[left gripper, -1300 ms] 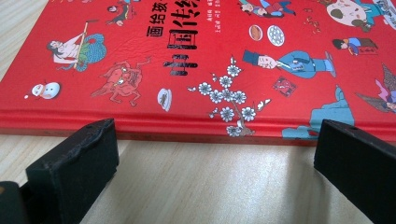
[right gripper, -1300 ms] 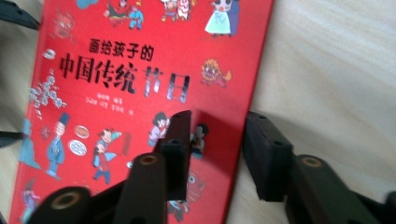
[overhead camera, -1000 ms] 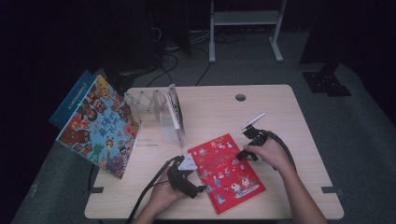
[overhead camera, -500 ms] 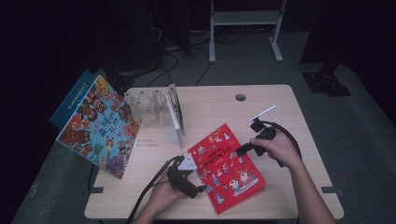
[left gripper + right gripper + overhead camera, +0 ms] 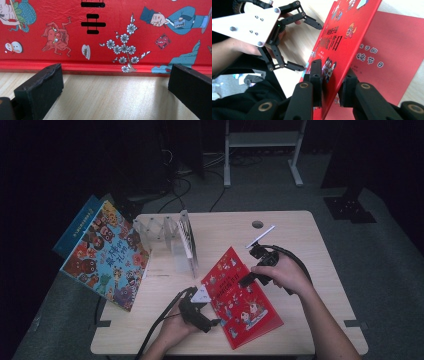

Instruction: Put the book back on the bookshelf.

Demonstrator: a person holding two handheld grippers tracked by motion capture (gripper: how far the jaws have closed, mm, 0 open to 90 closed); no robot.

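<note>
The light wooden counter [image 5: 300,235] carries a red picture book [image 5: 240,300] near its front edge, right of centre. The book's front cover [image 5: 347,37] is seen lifted at a steep tilt in the right gripper view, with the red first page [image 5: 392,55] lying flat beneath it. The cover is gripped at its edge by the right gripper [image 5: 250,279], whose jaws have just been closing onto it, one pad on each face. The left gripper [image 5: 212,322] is held low at the book's left edge, its jaws spread wide and empty, with the book's edge just ahead of them.
</note>
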